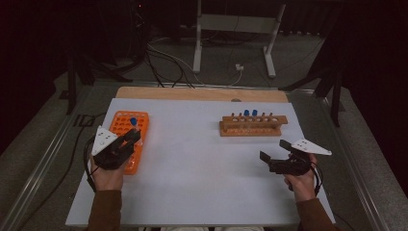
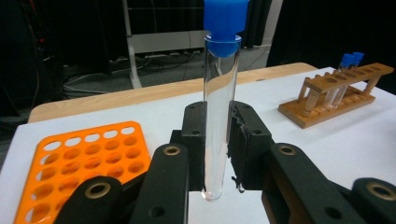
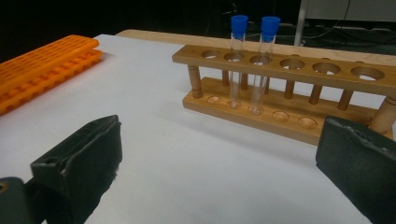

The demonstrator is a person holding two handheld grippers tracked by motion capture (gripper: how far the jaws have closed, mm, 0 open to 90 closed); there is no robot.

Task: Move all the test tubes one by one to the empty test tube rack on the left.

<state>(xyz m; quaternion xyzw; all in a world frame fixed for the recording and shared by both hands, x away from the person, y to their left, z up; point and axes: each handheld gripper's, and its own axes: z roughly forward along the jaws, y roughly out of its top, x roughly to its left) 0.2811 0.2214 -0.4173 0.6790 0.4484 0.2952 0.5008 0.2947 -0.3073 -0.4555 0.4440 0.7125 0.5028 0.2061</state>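
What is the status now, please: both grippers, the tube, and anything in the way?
Left gripper shut on test tube, upright, blue cap on. Right gripper open, empty. Wooden rack holds two tubes, four holes free. Table between is bare.

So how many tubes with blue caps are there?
3. Two tubes stand side by side in the wooden rack; one tube is held upright in the left gripper.

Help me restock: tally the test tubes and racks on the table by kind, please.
Blue-capped test tubes: 3, two standing in the wooden rack and one clamped upright in the left gripper
Wooden racks: 1
Orange racks: 1
Total: 5
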